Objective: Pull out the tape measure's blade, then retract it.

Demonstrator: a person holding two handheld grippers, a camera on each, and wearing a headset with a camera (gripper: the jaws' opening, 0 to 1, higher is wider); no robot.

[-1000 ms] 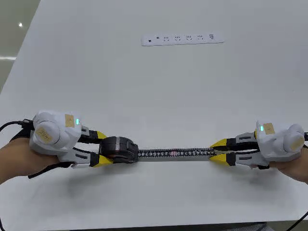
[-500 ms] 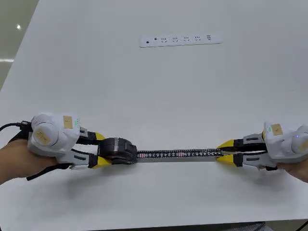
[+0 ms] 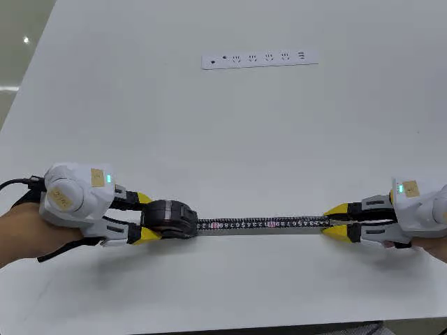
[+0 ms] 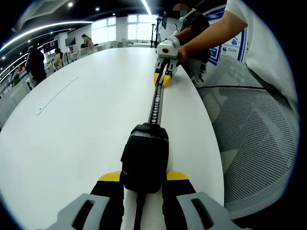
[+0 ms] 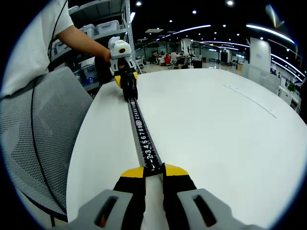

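The table (image 3: 230, 139) counts as one. On it there is one tape measure (image 3: 170, 218) with one blade (image 3: 262, 223), and one white power strip (image 3: 259, 59). The grippers number two: the left gripper (image 3: 148, 216) and the right gripper (image 3: 335, 221). There is one grey mesh chair (image 4: 254, 134).

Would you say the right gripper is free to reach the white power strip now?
Probably not: the right gripper is shut on the black tape measure blade, though bare white table lies between it and the white power strip.
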